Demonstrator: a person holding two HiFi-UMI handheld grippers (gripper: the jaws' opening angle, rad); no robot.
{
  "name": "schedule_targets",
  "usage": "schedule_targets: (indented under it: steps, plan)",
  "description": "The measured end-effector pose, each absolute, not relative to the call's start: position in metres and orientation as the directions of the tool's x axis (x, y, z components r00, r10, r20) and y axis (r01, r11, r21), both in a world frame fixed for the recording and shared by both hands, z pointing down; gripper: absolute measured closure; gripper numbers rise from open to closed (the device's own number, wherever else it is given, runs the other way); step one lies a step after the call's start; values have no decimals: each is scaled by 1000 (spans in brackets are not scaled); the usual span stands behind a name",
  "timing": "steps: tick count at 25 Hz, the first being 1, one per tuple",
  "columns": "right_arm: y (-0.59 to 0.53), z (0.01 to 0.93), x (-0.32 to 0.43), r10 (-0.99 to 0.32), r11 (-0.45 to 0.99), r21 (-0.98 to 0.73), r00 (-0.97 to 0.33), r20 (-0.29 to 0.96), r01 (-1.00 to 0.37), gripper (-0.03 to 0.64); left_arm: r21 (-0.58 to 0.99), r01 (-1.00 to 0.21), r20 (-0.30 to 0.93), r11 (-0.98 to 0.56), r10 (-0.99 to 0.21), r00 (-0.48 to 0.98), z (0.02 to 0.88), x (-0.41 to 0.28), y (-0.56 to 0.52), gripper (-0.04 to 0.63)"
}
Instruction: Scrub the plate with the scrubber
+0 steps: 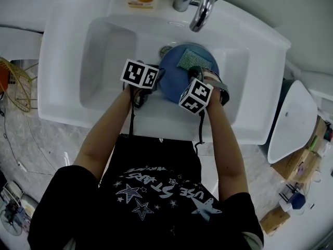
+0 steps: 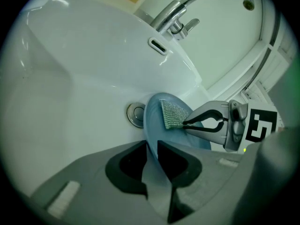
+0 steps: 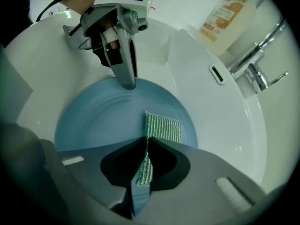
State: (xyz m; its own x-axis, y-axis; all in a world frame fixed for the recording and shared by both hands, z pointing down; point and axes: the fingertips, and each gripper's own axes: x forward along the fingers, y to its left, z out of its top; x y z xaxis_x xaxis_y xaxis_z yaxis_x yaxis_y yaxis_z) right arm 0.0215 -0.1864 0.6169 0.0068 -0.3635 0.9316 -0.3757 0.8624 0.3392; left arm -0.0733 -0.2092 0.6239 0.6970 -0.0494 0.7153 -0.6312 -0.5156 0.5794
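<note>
Scrubbing step in hand. Left gripper (image 2: 151, 158): jaws shut on the rim of the round blue plate (image 1: 177, 74), which sits in the white ceramic sink basin (image 1: 104, 51) beside the drain. Right gripper (image 3: 146, 156): jaws pinched on the green mesh scrubber (image 3: 163, 128), free end against the plate face. Next move probably calls for pressure and sweeping strokes. No water runs from the chrome tap (image 1: 200, 7).

white sink (image 1: 104, 51), blue plate (image 1: 174, 81) inside it

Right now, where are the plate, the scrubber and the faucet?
plate (image 3: 103, 125): right gripper view, bare blue face.
scrubber (image 3: 163, 127): right gripper view, middle of green mesh.
faucet (image 1: 202, 10): head view, curved spout.
</note>
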Motion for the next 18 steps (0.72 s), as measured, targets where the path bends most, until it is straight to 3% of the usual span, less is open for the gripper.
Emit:
schedule_targets:
  steps: [11, 18]
  plan:
    - [-118, 596, -10, -269, 912, 220, -100, 958, -347, 561, 570, -635, 722, -521, -51, 690, 625, -73, -210, 517]
    - [-135, 564, -2, -390, 866, 334, -86, 917, -373, 565, 566, -641, 727, -519, -53, 685, 625, -73, -210, 519]
